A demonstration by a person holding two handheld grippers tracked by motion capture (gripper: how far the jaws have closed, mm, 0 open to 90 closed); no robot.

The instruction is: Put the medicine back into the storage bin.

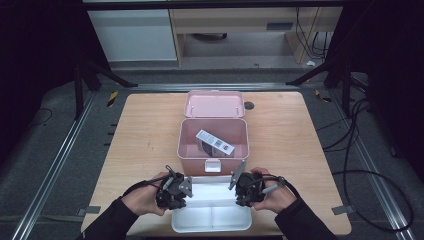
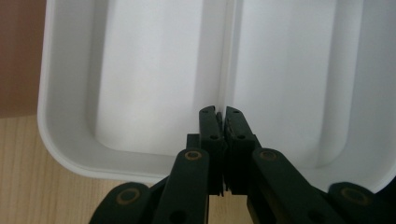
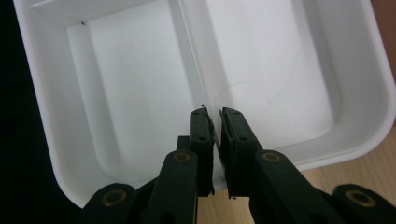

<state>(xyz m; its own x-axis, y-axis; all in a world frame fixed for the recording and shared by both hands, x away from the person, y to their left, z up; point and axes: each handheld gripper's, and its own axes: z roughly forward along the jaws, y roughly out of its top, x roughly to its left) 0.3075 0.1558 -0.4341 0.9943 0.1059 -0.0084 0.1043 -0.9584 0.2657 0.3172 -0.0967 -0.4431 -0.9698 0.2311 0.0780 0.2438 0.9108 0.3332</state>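
1. The white tray (image 1: pixel 212 218) sits on the worktop (image 1: pixel 140 140) just on the person's side of the open pink box (image 1: pixel 213 145), its far rim close to the box's front latch. I take it as the landmark for everything below.
2. The left gripper (image 1: pixel 178 189) hovers over the tray's far left corner and the right gripper (image 1: pixel 240 187) over its far right corner. In the left gripper view the jaws are pressed together with nothing between them. In the right gripper view they stand nearly together, a thin slit between them, also empty.
3. Beyond the tray, inside the pink box, a small printed carton (image 1: pixel 215 143) lies tilted, leaning across the floor of the box.
4. The step in hand looks like taking hold of the tray. To do it well, each gripper should first spread its jaws, then come down over the rim at matching spots on opposite sides. A thin wall goes between the pads, so squeeze evenly and lift level.
5. The tray's long axis runs left to right across the worktop, parallel to the box's front wall. Its open side faces up. A divider (image 2: pixel 227 56) crosses the short way and splits it into two compartments, both empty.
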